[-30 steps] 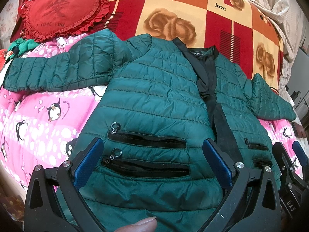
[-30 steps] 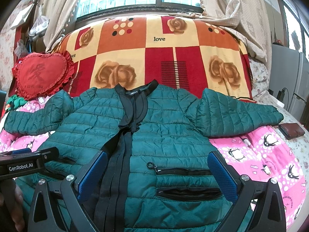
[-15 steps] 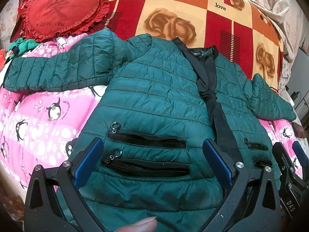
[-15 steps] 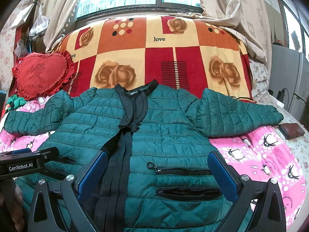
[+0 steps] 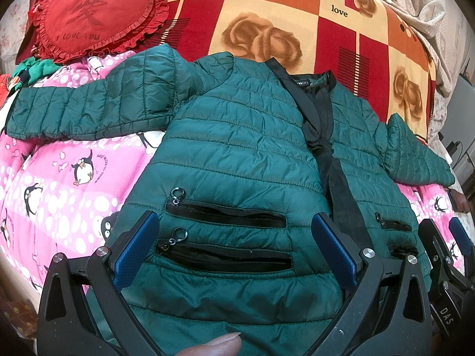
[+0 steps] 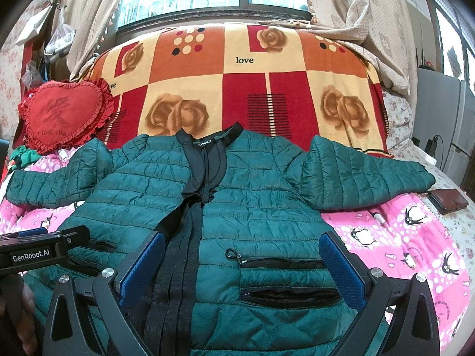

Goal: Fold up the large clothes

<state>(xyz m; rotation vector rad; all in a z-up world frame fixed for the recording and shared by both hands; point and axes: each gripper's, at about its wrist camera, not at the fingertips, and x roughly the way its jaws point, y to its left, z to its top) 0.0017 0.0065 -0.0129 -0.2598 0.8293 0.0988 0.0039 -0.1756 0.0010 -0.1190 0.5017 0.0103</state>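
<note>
Nearest us, we hold the left gripper [image 5: 237, 249] and right gripper [image 6: 242, 267] with jaws spread wide, gripping nothing, above the hem of a dark green quilted puffer jacket [image 6: 252, 201]. It lies flat, front up, on a pink penguin-print quilt [image 6: 415, 237], both sleeves spread outward. Beyond sits a red heart-shaped ruffled cushion [image 6: 63, 112]. We judge no fold is made yet.

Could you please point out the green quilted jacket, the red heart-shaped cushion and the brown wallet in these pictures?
green quilted jacket [image 6: 261, 207]: right wrist view, on the front panel below the collar.
red heart-shaped cushion [image 5: 92, 17]: left wrist view, on its flat middle.
brown wallet [image 6: 448, 200]: right wrist view, on its top face.
</note>
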